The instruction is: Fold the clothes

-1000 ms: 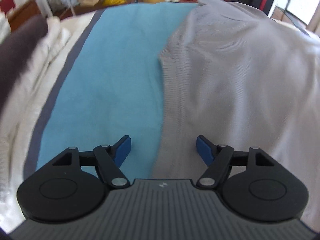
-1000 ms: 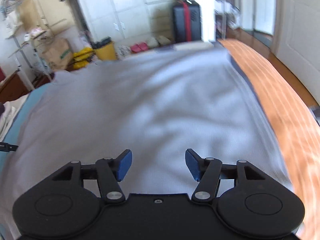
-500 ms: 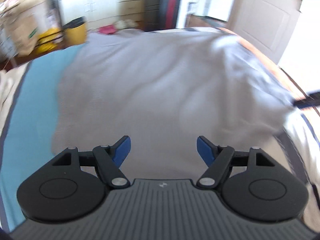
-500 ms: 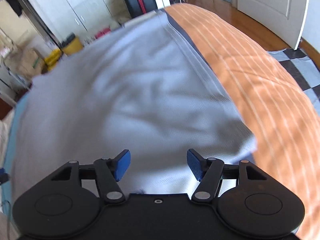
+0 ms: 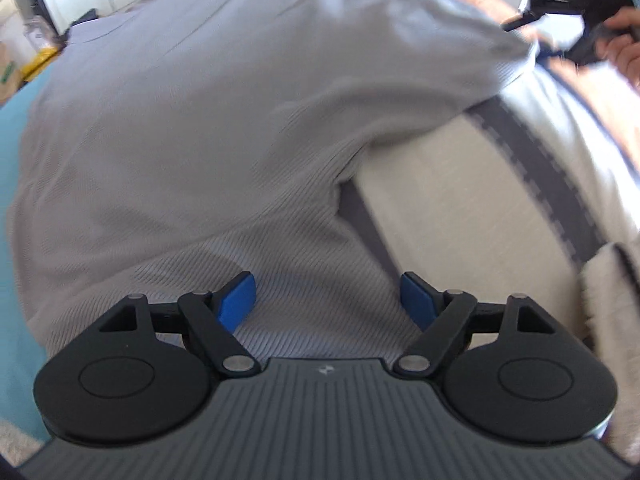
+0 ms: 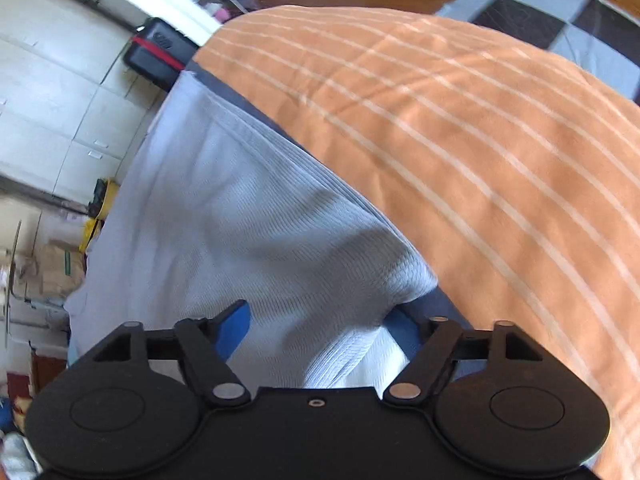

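A large grey ribbed garment (image 5: 224, 128) lies spread over the bed; it also shows in the right wrist view (image 6: 248, 224). My left gripper (image 5: 328, 300) is open, its blue fingers (image 5: 236, 300) just above the garment's near hem. My right gripper (image 6: 320, 332) is open with the garment's corner lying between its blue fingers (image 6: 234, 330). In the left wrist view the right gripper (image 5: 576, 4) shows at the far right, at the garment's outstretched corner.
An orange striped blanket (image 6: 480, 152) covers the bed's right side. A teal sheet (image 5: 16, 208) lies to the left of the garment, and a cream cover with dark bands (image 5: 480, 184) lies to the right. A black suitcase (image 6: 156, 56) and white cabinets stand beyond the bed.
Both grippers swung right and moved toward the garment's edges. The left view went from the teal sheet to the garment's near hem. The right gripper came down around the garment's right corner.
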Demonstrator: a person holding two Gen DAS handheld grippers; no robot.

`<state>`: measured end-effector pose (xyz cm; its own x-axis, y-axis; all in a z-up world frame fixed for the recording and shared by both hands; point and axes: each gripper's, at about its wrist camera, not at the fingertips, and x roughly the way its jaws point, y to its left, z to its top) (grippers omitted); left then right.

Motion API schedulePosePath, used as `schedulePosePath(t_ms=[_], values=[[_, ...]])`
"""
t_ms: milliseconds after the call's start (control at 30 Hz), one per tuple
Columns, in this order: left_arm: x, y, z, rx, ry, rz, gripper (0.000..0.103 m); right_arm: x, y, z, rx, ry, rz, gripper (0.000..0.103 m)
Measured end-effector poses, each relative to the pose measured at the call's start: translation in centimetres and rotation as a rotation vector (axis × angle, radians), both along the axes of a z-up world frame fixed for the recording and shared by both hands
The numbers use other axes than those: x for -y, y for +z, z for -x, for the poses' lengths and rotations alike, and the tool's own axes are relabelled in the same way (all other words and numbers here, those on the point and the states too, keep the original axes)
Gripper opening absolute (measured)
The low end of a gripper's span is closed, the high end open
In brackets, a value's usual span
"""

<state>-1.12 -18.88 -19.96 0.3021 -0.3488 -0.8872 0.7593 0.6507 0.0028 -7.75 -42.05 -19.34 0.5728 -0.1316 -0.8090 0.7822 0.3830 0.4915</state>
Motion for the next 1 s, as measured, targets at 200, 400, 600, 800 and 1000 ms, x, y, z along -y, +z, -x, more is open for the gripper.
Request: schedulePosePath(t_ms=[200, 400, 600, 800, 1000], values=[[-2.2, -0.2, 0.6, -0.006, 0.064, -0.006, 0.085, 0.3, 1.6, 1.3, -0.078, 0.017, 0.157, 0.004], [-2.2, -0.3, 1.9, 0.041, -0.033, -0.066, 0.093, -0.1, 1.4, 1.8, -0.109, 0.049, 0.170, 0.004], [-3.0, -0.5, 1.6, 0.062, -0.002, 0.037, 0.056, -1.1, 2.3, 1.8, -0.108, 0.062, 0.224, 0.005], [-4.0, 1.4, 2.2, 0.234, 0.019, 0.071, 0.003, -1.6, 2.6, 0.9, -0.164, 0.096, 0.288, 0.005], [-4.9, 2.0, 0.0, 0.124, 0.049, 0.121, 0.067, -1.6, 2.3, 0.5, -0.175, 0.104, 0.301, 0.005]])
